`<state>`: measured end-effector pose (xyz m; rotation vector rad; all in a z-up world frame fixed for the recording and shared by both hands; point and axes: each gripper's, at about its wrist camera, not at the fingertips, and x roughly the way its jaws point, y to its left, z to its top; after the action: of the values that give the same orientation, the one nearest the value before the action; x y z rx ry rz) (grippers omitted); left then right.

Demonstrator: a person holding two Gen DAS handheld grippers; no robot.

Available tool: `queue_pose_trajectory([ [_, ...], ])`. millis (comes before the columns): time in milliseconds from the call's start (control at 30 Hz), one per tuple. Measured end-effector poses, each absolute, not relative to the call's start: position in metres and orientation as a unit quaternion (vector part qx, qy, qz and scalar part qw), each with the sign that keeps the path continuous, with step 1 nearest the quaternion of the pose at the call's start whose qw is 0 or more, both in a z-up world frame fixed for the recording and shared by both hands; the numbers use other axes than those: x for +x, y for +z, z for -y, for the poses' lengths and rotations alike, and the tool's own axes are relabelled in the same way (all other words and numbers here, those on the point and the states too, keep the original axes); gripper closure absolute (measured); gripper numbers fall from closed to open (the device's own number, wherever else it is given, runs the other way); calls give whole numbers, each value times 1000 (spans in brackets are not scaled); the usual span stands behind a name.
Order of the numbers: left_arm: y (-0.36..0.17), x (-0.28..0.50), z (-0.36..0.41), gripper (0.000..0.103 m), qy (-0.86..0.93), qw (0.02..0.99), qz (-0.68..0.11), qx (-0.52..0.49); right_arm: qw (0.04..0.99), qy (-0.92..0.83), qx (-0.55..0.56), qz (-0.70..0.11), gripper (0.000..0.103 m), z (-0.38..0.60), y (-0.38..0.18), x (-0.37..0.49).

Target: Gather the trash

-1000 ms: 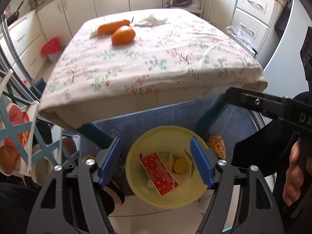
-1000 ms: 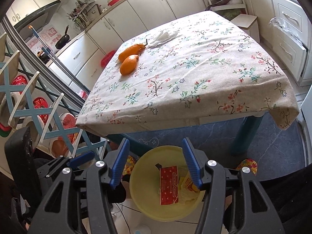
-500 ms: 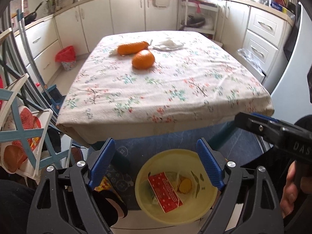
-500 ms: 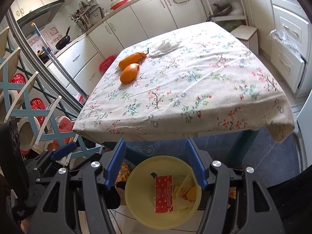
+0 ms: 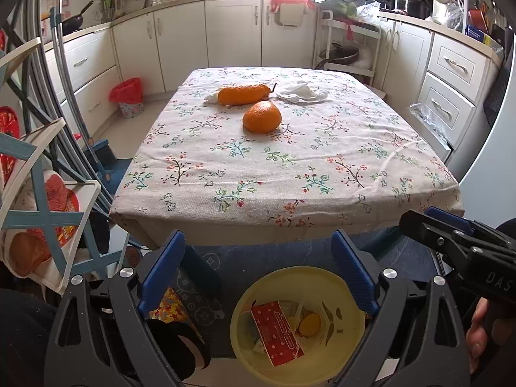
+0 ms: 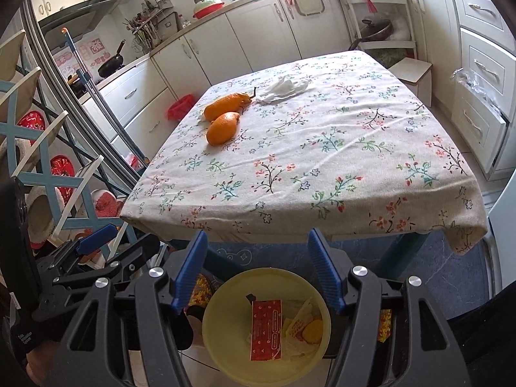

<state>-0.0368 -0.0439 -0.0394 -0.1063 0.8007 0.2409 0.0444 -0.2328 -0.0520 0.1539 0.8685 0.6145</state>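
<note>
A yellow bin (image 5: pixel 298 325) (image 6: pixel 266 322) stands on the floor in front of the table, holding a red wrapper (image 5: pixel 277 332) (image 6: pixel 266 329) and other scraps. A crumpled white tissue (image 5: pixel 301 92) (image 6: pixel 282 88) lies at the far end of the floral tablecloth (image 5: pixel 290 161) (image 6: pixel 322 161), next to two orange fruits (image 5: pixel 262 116) (image 6: pixel 222 127). My left gripper (image 5: pixel 258 245) is open and empty above the bin. My right gripper (image 6: pixel 256 242) is open and empty above the bin too; it also shows at the right of the left wrist view (image 5: pixel 458 242).
A blue and white folding rack (image 5: pixel 42 213) (image 6: pixel 48 174) with red items stands at the left. White cabinets (image 5: pixel 232 29) line the back and right walls. A red-lined waste basket (image 5: pixel 127 96) sits on the floor by the left cabinets. A white stool (image 6: pixel 412 71) stands beyond the table.
Both grippers have risen and tilted up. The table top now fills more of each view and the bin has dropped lower in frame. Both stay open and empty.
</note>
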Motion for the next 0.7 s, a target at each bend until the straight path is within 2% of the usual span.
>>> queue_pose_trajectory([
  [700,-31,-31,25,13,137,913,-373,-89,860,300,85,-403,39,228,-46,47],
])
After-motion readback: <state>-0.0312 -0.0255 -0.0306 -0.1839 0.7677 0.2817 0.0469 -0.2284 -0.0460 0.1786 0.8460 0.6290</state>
